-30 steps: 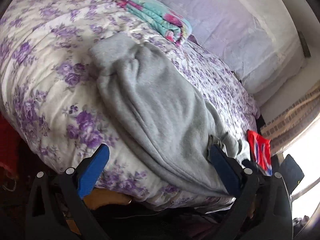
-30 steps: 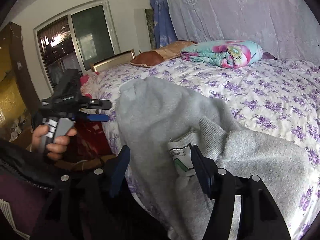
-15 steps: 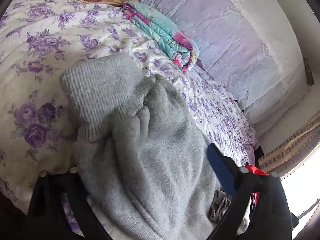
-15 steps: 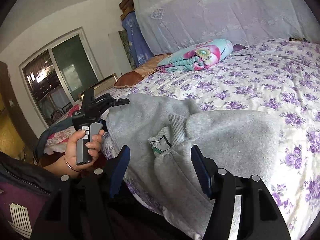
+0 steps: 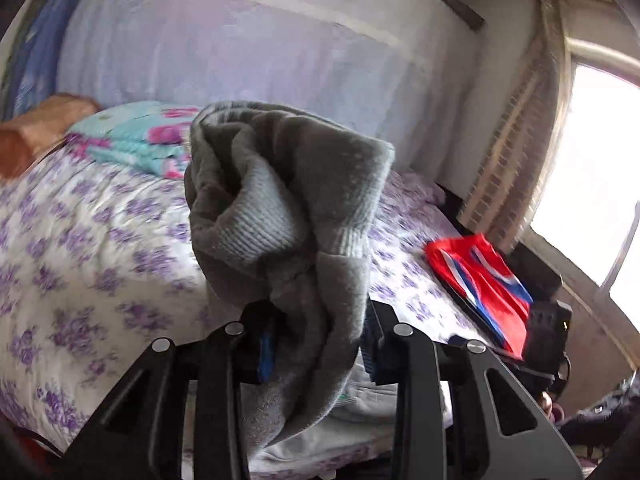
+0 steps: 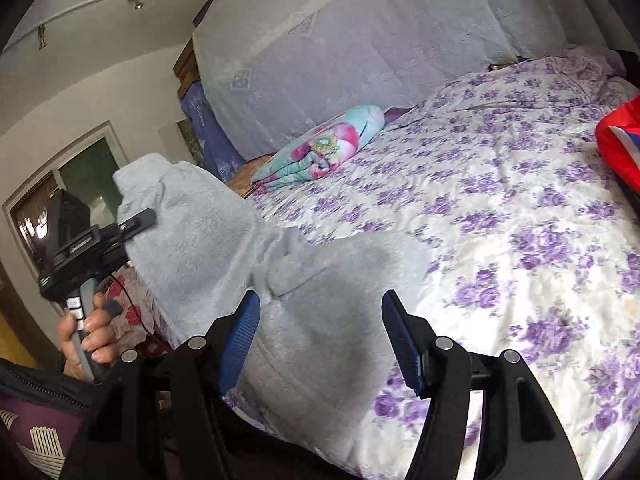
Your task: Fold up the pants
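Pants (image 5: 280, 208) bunch between the just-closed left gripper (image 5: 320, 344) jaws, hiding its pads; right gripper (image 6: 320, 340) jaws spread.

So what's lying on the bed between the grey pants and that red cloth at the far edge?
Nothing but bare floral bedspread. The right wrist view shows that stretch open from the grey pants across to the red cloth.

- The left wrist view looks along its jaws, slightly downward, across the bed (image 5: 100, 240) toward the curtain (image 5: 240, 60); raised pants (image 5: 288, 208) fill the centre, very near.
- The right wrist view looks from the bed's edge, tilted, across the bed (image 6: 520, 220) toward the same curtain (image 6: 380, 40).
- Both share the pants (image 6: 224, 248), folded blanket (image 5: 136, 140) (image 6: 320, 148) and red cloth (image 5: 476, 280) (image 6: 620, 140).
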`<state>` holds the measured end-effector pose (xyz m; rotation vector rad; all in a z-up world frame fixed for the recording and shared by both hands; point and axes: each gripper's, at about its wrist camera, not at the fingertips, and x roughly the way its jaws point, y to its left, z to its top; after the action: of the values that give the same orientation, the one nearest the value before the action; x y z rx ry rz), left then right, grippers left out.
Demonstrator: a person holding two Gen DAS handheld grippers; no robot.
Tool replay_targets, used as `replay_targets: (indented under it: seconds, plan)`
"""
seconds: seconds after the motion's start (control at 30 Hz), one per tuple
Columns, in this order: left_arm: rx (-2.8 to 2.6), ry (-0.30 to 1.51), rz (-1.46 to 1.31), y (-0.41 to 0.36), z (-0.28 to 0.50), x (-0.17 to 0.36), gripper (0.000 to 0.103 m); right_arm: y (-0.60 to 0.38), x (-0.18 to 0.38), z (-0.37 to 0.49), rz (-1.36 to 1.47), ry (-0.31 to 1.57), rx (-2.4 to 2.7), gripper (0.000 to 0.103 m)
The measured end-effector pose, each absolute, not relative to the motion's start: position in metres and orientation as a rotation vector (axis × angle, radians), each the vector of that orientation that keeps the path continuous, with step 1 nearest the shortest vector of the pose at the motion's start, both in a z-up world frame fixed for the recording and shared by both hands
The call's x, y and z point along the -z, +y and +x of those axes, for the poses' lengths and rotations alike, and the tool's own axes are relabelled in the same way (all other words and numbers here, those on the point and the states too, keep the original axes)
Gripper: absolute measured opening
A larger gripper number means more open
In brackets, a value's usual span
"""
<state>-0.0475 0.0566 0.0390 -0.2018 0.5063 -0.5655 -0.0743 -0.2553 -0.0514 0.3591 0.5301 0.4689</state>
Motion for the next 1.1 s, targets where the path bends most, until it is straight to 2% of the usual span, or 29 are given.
replay_targets:
  seconds: [0.1,0.2,0.27,0.37,0.4,0.43,0.47,0.57,0.63,0.7,0.77,0.87,0.9,0.93,0.97,1.0,1.1]
  plan:
    - [0.751,0.612,-0.08,-0.009,-0.055,-0.032,0.032,-0.281,0.047,-0.081,0.41,0.495,-0.424,0.065]
    - [0.893,0.876,-0.029,-0.057,-0.027,0.016,0.033,-0.298,0.049,-0.083,0.468,0.494,-0.436,0.078]
    - [0.94,1.047,-0.094,-0.068,-0.001,0.055,0.036,-0.301,0.053,-0.079,0.497,0.521,-0.478,0.082]
    - [0.978,1.053,-0.15,-0.06,0.001,0.049,0.04,-0.296,0.056,-0.071,0.514,0.569,-0.525,0.087]
    - [0.992,1.052,-0.148,-0.057,-0.002,0.042,0.054,-0.294,0.056,-0.067,0.524,0.578,-0.538,0.089]
    - [1.022,1.054,-0.165,-0.054,-0.008,0.037,0.086,-0.291,0.055,-0.063,0.535,0.587,-0.548,0.091]
    - [1.052,1.056,-0.192,-0.05,-0.013,0.029,0.099,-0.29,0.053,-0.059,0.547,0.592,-0.555,0.091]
    - [1.098,1.007,-0.155,-0.047,-0.037,0.007,0.098,-0.282,0.037,-0.051,0.541,0.585,-0.556,0.092]
    - [1.066,0.964,-0.103,-0.054,-0.043,0.002,0.098,-0.276,0.018,-0.055,0.496,0.515,-0.525,0.092]
    - [1.062,1.01,-0.116,-0.057,-0.035,0.014,0.098,-0.266,0.003,-0.062,0.468,0.46,-0.555,0.092]
    - [1.061,1.07,-0.148,-0.059,-0.022,0.036,0.098,-0.247,0.001,-0.057,0.409,0.503,-0.615,0.092]
    - [1.076,1.09,-0.233,-0.057,-0.006,0.064,0.098,-0.226,0.045,-0.026,0.266,0.764,-0.434,0.091]
    - [1.09,1.071,-0.246,-0.056,-0.006,0.064,0.098,-0.233,0.066,-0.016,0.299,0.824,-0.395,0.091]
    - [1.091,1.06,-0.226,-0.059,-0.008,0.063,0.098,-0.245,0.086,-0.007,0.364,0.875,-0.364,0.1]
    - [1.081,1.06,-0.204,-0.06,-0.01,0.061,0.098,-0.258,0.106,-0.001,0.509,0.936,-0.409,0.1]
    - [1.08,1.06,-0.191,-0.061,-0.012,0.058,0.098,-0.266,0.114,-0.003,0.618,0.941,-0.449,0.1]
    - [1.044,1.004,-0.124,-0.047,-0.026,0.029,0.098,-0.268,0.085,-0.028,0.577,0.808,-0.516,0.099]
